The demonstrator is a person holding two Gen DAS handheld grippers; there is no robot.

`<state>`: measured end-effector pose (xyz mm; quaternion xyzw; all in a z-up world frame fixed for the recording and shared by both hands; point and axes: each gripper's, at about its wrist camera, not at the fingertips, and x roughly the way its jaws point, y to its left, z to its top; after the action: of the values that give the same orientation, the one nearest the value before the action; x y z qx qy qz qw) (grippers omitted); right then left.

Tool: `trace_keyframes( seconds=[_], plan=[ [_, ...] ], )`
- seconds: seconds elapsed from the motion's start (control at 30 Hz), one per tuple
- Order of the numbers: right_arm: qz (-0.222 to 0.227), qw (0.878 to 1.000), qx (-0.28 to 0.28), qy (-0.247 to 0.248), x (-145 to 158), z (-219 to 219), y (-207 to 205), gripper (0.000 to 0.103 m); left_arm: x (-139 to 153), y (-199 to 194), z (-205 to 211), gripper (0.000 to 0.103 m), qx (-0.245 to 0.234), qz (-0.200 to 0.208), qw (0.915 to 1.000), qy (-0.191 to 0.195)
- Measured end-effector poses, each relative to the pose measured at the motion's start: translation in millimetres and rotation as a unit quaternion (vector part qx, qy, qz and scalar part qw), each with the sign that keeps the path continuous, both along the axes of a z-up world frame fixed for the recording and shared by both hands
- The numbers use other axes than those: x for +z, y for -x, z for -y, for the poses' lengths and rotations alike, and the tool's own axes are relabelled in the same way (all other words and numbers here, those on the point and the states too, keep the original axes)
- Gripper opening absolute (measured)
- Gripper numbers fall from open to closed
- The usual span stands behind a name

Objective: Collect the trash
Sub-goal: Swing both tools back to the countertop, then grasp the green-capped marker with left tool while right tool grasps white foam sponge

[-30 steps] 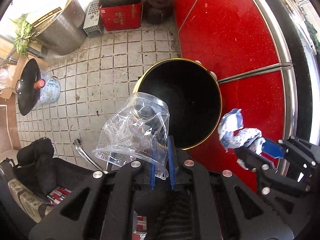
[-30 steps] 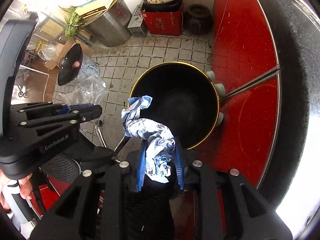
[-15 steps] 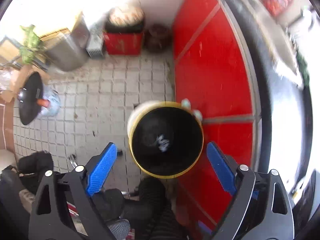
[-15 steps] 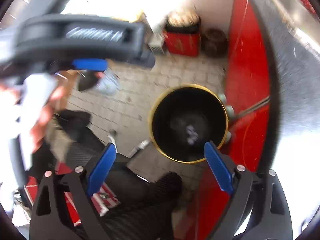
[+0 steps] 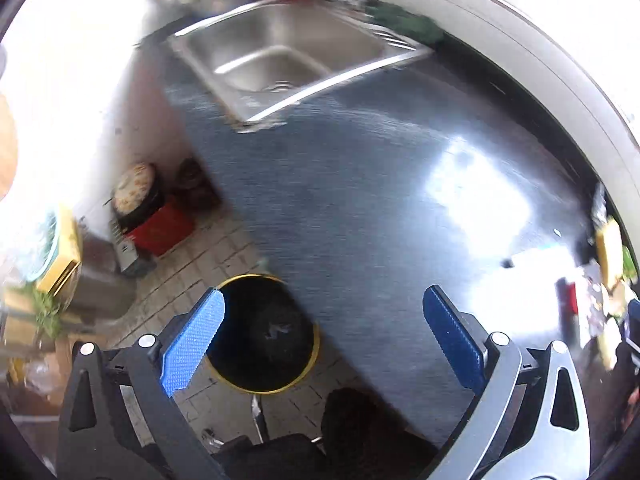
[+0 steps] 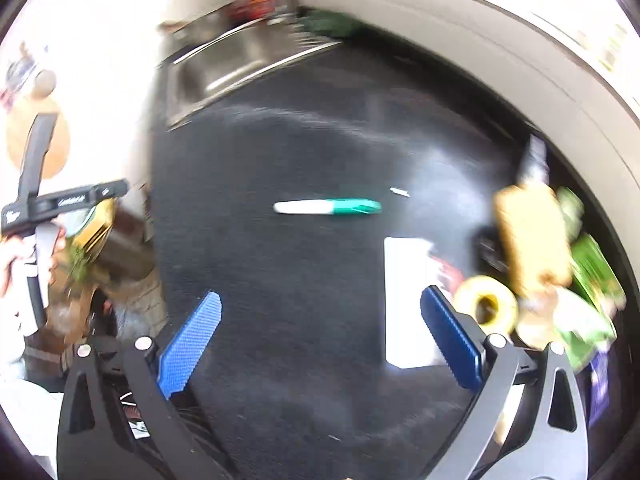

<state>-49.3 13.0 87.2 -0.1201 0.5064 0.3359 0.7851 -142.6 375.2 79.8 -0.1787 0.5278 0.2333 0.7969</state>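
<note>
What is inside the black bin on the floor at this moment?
In the left wrist view, the bin shows a dark interior with one small pale scrap near the bottom. The picture is blurred, the counter edge covers the bin's right side, and anything transparent would not show.

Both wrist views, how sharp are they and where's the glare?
Left wrist view: motion-smeared, white glare on the dark countertop, steel sink streaked. Right wrist view: also smeared, green-and-white marker streaked, window side blown out.
</note>
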Motion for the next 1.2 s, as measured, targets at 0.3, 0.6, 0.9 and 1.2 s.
trace_keyframes(
  seconds=[0.3,0.6,0.9,1.2],
  plan=[
    [-0.014,0.969,-0.243,0.041,-22.1,220.2,-4.6,0.096,-29.2,-131.6,147.5,0.096,-0.239,-0.038,0.9691,-0.049],
    [-0.061,0.972,-0.22,0.056,-42.2,196.5,18.9,0.096,-65.2,-184.6,177.2,0.096,-0.339,-0.119,0.9285,-0.093],
    [-0.028,0.989,-0.08,0.12,-60.0,121.2,-31.4,0.096,-86.5,-199.0,161.3,0.098,-0.342,-0.136,0.9289,-0.04],
    [-0.091,0.98,-0.062,0.163,-100.9,105.9,-48.1,0.097,-91.4,-208.8,144.8,0.098,-0.349,-0.116,0.9298,0.0]
  ],
)
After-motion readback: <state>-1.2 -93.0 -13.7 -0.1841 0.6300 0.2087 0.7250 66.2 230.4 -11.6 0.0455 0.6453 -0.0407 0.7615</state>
